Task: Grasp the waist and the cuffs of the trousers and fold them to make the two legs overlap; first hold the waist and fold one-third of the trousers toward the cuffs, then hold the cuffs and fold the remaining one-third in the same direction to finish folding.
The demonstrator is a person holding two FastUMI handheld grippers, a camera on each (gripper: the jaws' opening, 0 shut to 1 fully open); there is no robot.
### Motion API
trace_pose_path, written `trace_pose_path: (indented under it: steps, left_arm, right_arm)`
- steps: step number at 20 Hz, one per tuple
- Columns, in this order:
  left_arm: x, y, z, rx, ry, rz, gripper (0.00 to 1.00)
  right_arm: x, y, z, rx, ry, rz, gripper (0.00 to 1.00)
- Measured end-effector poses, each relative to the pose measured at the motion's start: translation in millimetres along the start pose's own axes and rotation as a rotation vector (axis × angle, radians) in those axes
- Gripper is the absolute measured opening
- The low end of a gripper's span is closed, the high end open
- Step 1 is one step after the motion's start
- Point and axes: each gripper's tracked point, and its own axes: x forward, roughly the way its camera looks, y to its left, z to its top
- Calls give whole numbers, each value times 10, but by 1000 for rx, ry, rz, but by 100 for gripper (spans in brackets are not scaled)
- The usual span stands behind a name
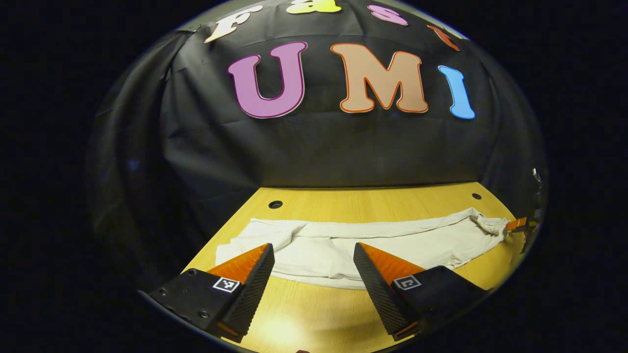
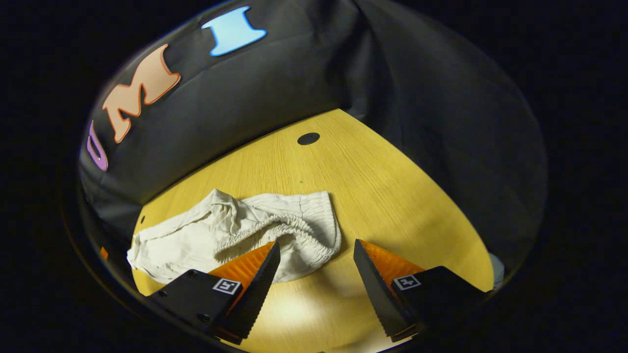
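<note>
- Trousers (image 1: 373, 242): a pale, crumpled garment lying on the wooden table (image 1: 343, 201), stretched sideways in front of the booth's black wall. This is the landmark for all that follows.
- Long axis: in the left gripper view it runs across the picture, roughly parallel to the table's far edge. The gathered elastic waist (image 2: 294, 230) points to the right-hand end; the opposite end, presumably the cuffs, trails off to the left.
- Lay of the cloth: in the right gripper view the waistband is bunched and partly turned over itself. Whether the two legs already overlap cannot be told.
- Left gripper (image 1: 314, 267): poised on the near side of the trousers, about mid-length toward the cuff end, jaws spread wide and grasping nothing, both fingers clear of the cloth.
- Right gripper (image 2: 316, 267): at the waist end, jaws likewise released; one finger lies just beside or over the edge of the waistband, the other stands over bare table, so no grip is made.
- Reading of the placement: one tool at each end of the long axis suits taking waist and cuffs together, judged to be the opening approach.
- Table holes (image 2: 308, 138): dark round openings beyond the trousers, toward the wall.
</note>
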Motion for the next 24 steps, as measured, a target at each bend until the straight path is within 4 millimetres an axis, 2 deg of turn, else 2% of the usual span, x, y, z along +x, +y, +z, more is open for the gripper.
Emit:
trace_pose_path:
  steps: [3,5,7,8,9,11,13,14,15,19,22,24]
  left_arm:
    - [16,14,-2,-15,-3,22,97]
    - [14,16,0,-36,-5,32,97]
    - [-24,5,-27,-54,-3,39,94]
    - [-23,8,-27,-57,-1,42,98]
    - [-25,20,-30,-60,1,48,98]
    - [-35,29,-41,-70,-1,51,98]
    - [-32,33,-40,-78,-5,48,93]
    - [-35,40,-49,-81,-5,47,94]
    - [-33,43,-54,-86,-6,43,97]
    - [-36,32,-21,-114,-27,5,97]
    - [-6,91,-12,-111,-30,-23,98]
    - [22,136,-24,-116,-28,-43,97]
  right_arm:
    - [112,52,4,96,-13,62,93]
    - [202,6,13,119,-19,54,70]
    - [157,16,54,164,-14,75,46]
    - [175,22,77,192,-26,84,40]
    - [177,43,123,214,-36,89,28]
    - [131,115,152,222,-54,105,19]
    - [1,218,252,203,-91,121,19]
    - [-60,303,311,197,-112,134,14]
    - [-134,387,377,196,-132,146,19]
    - [-492,779,569,118,-209,186,19]
    - [-790,1324,719,36,-271,227,19]
    - [-926,1729,706,-27,-296,248,19]
